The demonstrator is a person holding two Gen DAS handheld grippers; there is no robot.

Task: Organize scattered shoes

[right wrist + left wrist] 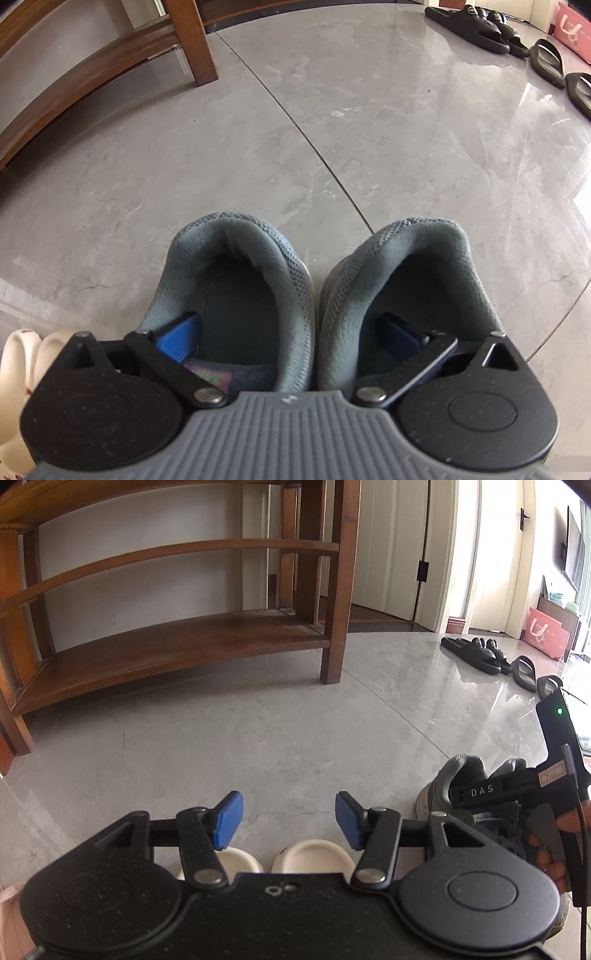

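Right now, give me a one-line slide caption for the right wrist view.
Right gripper open wide, one finger inside each grey sneaker, the pair side by side on the grey floor.

Left wrist view faces the shelf (pixel 177 642) low; right looks steeply down, sharing grey sneakers (pixel 240 288)

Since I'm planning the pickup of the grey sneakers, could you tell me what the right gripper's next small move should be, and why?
Probably close the right gripper. Its jaws stand wide open, with one blue finger inside the left sneaker and the other inside the right sneaker, so the two inner walls lie between them and could be pinched together.
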